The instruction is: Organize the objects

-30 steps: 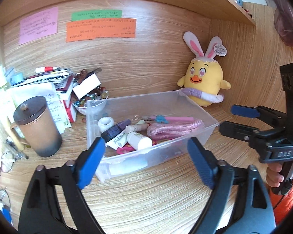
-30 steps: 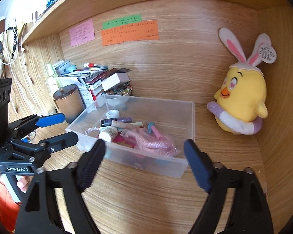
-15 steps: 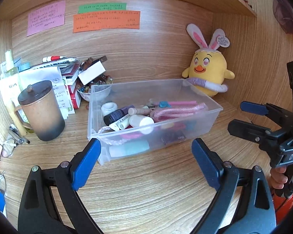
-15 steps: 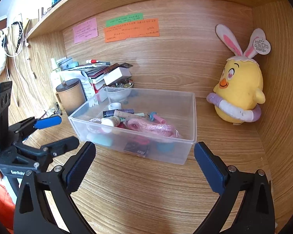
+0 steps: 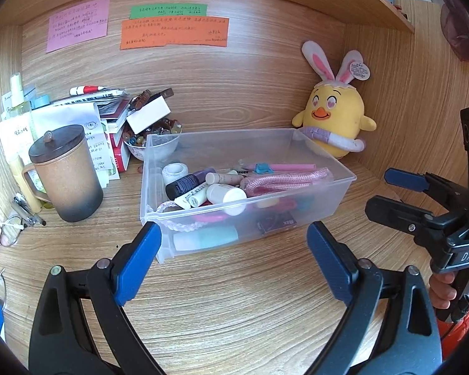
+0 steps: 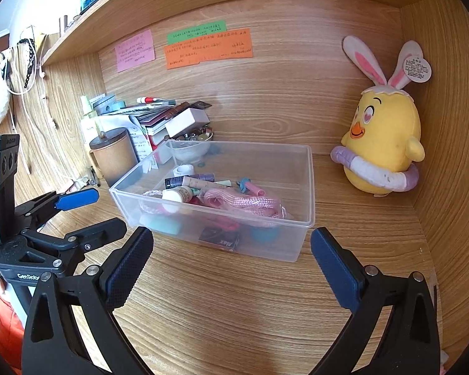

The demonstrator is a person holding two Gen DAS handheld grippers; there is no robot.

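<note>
A clear plastic bin [image 5: 222,131] [image 6: 311,187] sits on the wooden desk. It holds a pink rope [image 5: 284,181], a white bottle [image 5: 226,193], a dark purple bottle [image 5: 184,182], a tape roll [image 5: 174,172], a teal bottle [image 5: 206,239] and a small black box [image 5: 276,223]. My left gripper [image 5: 233,237] [image 6: 93,215] is open just in front of the bin's near left corner, holding nothing. My right gripper [image 6: 232,240] [image 5: 383,192] is open wide before the bin's near right side, apart from it and also holding nothing.
A lidded brown mug [image 5: 65,175], a pile of books and papers [image 5: 109,109] and a bowl of beads [image 5: 150,147] crowd the left back. A yellow plush chick [image 6: 384,143] stands in the right corner against the side wall. Glasses [image 5: 12,228] lie at far left.
Both grippers have drawn back a little from the bin, which now sits farther from the fingertips. The right gripper's jaws have spread wider.
</note>
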